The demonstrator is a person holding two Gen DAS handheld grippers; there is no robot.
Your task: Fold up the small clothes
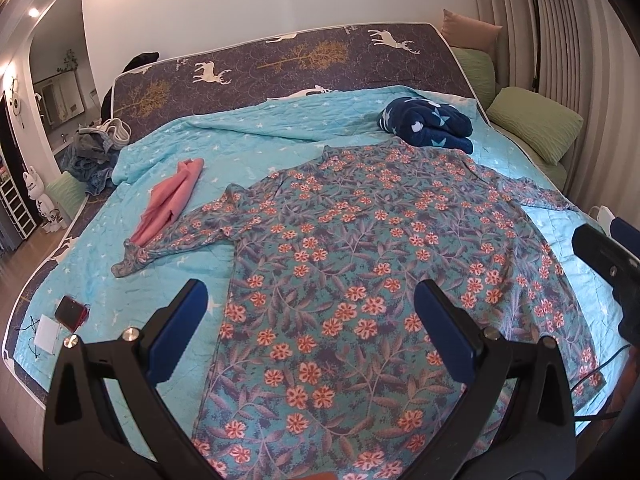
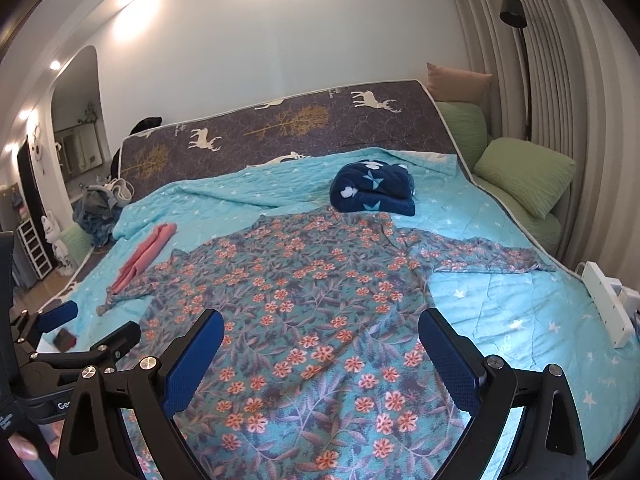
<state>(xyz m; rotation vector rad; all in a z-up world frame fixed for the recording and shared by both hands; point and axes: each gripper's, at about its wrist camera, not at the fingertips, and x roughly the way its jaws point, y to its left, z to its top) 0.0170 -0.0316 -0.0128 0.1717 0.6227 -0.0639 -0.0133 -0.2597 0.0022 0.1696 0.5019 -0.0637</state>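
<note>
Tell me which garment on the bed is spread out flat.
The floral shirt, lying open with both sleeves out. The pink garment lies bunched beside its sleeve, and the navy fleece sits bundled near its collar.

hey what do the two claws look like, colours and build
Both look alike: the left claw and right claw have black angular frames with triangular cut-outs, silver round screw heads at the joints, and textured blue pads lining each finger. The left claw's body shows partial white lettering in the right wrist view. No sleeves visible.

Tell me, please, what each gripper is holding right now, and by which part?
Nothing: left gripper and right gripper both hover open above the floral shirt.
</note>
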